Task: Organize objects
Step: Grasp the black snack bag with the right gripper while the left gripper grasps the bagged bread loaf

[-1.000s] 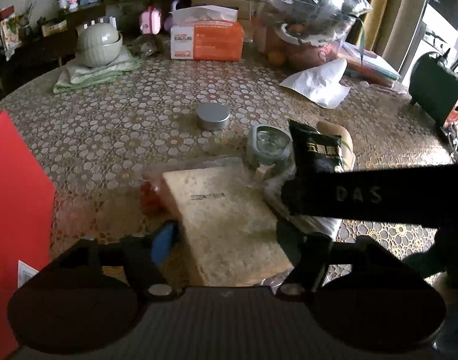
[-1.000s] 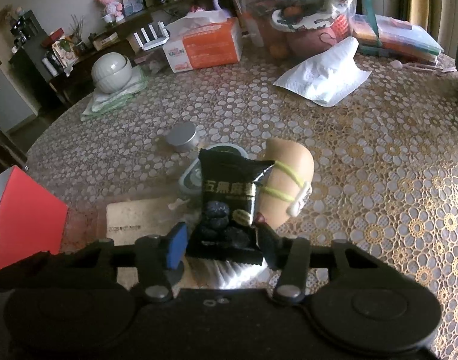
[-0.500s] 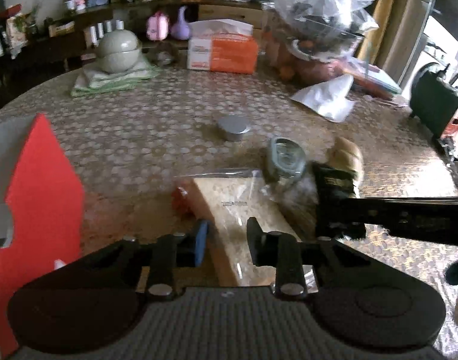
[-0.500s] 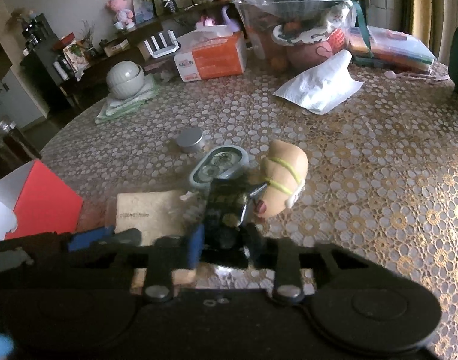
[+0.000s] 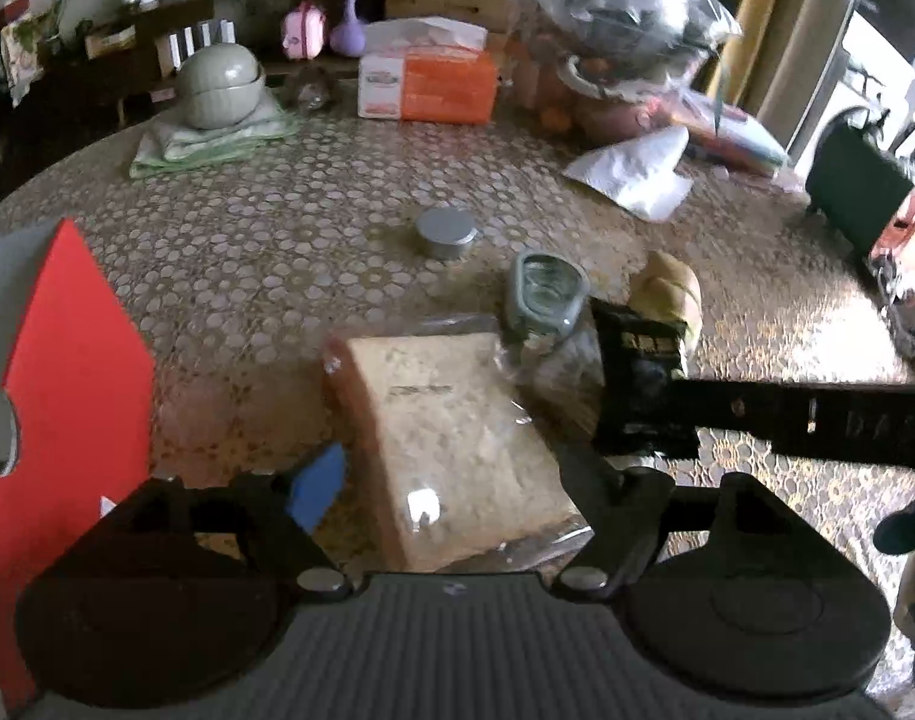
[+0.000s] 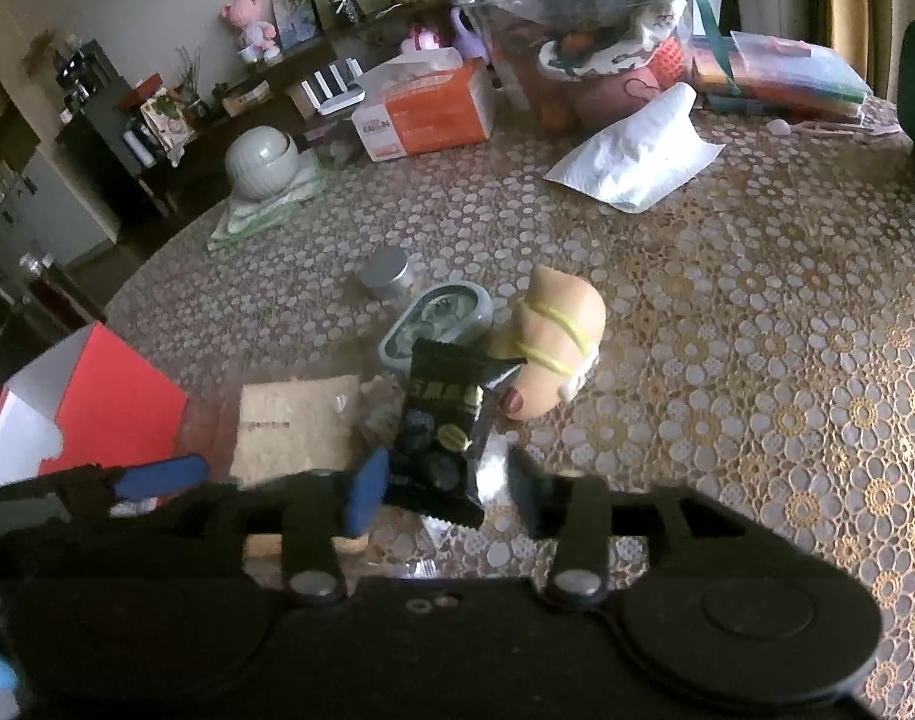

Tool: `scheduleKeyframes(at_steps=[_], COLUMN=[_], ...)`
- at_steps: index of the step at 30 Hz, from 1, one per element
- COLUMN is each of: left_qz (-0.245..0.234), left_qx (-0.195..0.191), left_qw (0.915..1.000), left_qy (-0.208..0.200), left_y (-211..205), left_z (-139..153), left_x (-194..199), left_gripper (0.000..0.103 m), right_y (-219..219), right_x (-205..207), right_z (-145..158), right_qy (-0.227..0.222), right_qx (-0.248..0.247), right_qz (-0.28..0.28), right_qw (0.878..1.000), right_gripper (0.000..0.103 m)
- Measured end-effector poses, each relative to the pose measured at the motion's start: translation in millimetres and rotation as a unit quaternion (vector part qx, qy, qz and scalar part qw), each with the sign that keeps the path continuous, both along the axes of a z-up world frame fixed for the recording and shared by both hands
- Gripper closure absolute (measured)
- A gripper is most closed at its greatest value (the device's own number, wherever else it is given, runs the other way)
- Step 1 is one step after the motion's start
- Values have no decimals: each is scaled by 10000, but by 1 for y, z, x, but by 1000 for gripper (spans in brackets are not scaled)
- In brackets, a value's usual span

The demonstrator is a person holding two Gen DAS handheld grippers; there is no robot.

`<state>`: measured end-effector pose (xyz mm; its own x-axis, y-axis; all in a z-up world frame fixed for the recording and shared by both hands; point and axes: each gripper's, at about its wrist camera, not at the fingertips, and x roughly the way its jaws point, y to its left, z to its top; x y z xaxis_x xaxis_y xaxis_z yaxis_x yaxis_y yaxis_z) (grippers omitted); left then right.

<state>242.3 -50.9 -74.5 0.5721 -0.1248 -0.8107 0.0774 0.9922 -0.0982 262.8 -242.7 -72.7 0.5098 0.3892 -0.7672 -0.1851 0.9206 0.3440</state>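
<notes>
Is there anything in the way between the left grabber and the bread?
Nothing visible. The left gripper has just opened its jaws, and the bagged bread already lies between them. The black snack packet sits off to the right side.

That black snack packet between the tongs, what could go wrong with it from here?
1. The right hand-held gripper has just been opening around the black packet, so the packet may slip or topple.
2. The bagged bread lies right beside it; the left hand-held gripper, also just opened, could bump the right one.
</notes>
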Motion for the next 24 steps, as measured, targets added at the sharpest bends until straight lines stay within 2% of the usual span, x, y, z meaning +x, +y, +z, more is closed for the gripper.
scheduleKeyframes(at_steps=[1, 4, 8, 16, 21, 24], left_qz=[-32, -41, 29, 125, 188, 104], left_qx=[75, 428, 519, 482, 313, 331], left_qw=[10000, 9991, 9986, 9985, 9990, 9992], left_qy=[13, 63, 121, 226, 258, 179], left_y=[-5, -18, -24, -24, -18, -18], left_z=[-2, -10, -18, -30, -37, -36], left_x=[0, 2, 7, 17, 19, 17], left_gripper=[25, 25, 18, 13, 13, 17], right_y=[0, 2, 12, 30, 38, 40], right_x=[1, 4, 11, 26, 26, 26], right_z=[1, 3, -2, -16, -22, -23], right_qy=[-2, -15, 204, 418, 377, 357], right_qx=[21, 75, -14, -190, -415, -493], right_qz=[-29, -23, 0, -203, -223, -236], right_qw=[10000, 10000, 9998, 9987, 9982, 9979], right_gripper=[31, 31, 31, 37, 45, 48])
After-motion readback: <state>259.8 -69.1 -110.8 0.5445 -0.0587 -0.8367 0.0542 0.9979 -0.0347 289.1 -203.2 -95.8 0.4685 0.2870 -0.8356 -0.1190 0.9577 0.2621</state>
